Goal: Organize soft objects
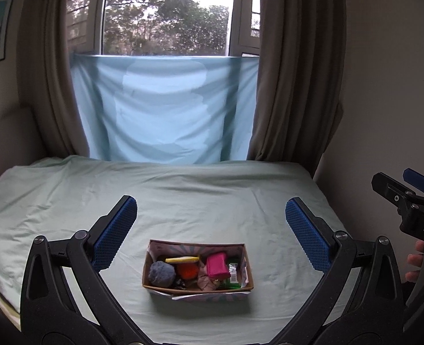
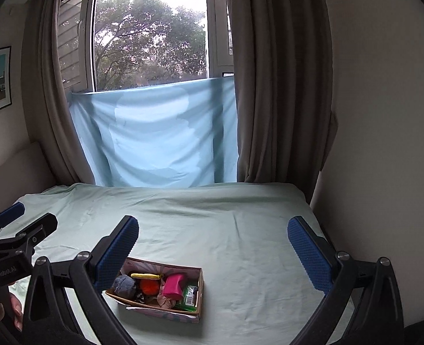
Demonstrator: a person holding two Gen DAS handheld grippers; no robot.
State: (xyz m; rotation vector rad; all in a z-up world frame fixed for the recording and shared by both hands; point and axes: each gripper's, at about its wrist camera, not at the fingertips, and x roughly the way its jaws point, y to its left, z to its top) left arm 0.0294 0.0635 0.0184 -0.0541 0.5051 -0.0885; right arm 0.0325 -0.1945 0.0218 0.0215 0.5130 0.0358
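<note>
A cardboard box [image 1: 198, 270] sits on the bed [image 1: 183, 201] near its front edge, roughly midway across, holding a grey pom-pom [image 1: 161, 273], an orange ball [image 1: 187, 270], a yellow strip [image 1: 182, 259], a pink block [image 1: 217, 265] and a green packet [image 1: 232, 270]. The left gripper [image 1: 211, 227] hovers above and before the box, blue pads spread wide, empty. The right gripper [image 2: 213, 247] hangs beside it, likewise wide apart and empty, the box under its left finger [image 2: 117, 254]. Bare sheet stretches toward the far edge, where a blue cloth [image 1: 166, 109] hangs between brown curtains [image 1: 292, 86] below a window [image 1: 166, 11].
</note>
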